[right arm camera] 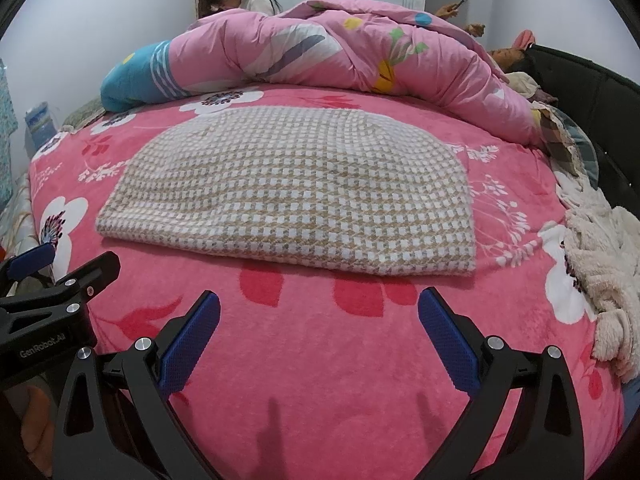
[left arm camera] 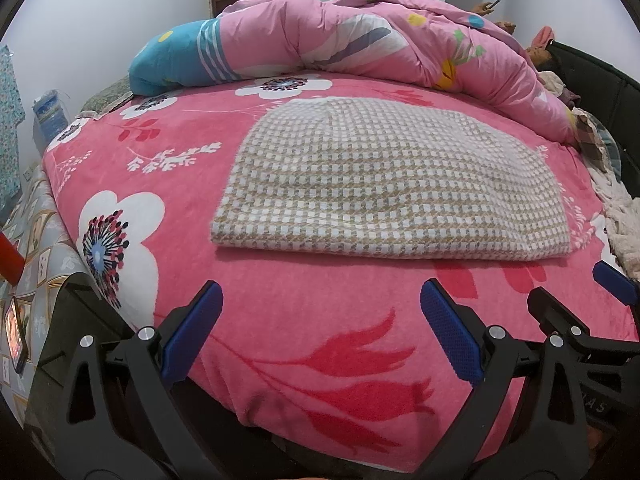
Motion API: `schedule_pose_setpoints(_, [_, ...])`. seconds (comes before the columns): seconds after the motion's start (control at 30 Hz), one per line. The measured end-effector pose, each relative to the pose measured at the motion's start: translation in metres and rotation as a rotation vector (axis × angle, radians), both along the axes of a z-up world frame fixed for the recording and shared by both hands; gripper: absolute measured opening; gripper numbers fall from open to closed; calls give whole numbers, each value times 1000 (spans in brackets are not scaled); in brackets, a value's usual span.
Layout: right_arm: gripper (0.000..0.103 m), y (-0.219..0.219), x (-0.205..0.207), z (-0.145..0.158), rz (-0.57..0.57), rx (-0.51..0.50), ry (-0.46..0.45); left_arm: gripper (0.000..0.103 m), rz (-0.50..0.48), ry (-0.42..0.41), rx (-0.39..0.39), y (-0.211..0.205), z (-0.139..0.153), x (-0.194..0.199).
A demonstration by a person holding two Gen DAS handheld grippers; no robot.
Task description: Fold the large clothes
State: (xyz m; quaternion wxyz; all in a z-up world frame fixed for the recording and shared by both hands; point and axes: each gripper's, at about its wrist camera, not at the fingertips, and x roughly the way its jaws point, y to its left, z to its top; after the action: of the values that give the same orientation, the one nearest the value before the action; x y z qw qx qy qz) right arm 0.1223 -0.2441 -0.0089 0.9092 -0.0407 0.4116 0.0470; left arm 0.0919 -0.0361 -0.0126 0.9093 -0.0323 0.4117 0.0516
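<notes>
Beige-and-white small check across the folded garment (left arm camera: 384, 176), flecked with grey. Underneath, hot pink bed blanket (left arm camera: 312, 320) printed with big white flowers, dark spiky centres, plus red tulips near. Far side, paler pink duvet (left arm camera: 400, 40) with a blue end striped white at left, yellow and blue dots, green leaves, a grey-white band. Cream fluffy fabric (right arm camera: 600, 252) at right. Black frames, blue dimpled pads on the left gripper (left arm camera: 320, 312) and right gripper (right arm camera: 320, 320).
</notes>
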Motion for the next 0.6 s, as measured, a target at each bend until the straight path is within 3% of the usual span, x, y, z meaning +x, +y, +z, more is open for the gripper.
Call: schedule_pose_setpoints(0.6, [96, 2, -1, 0, 4, -3, 2, 96, 17, 3, -1, 0, -2, -2])
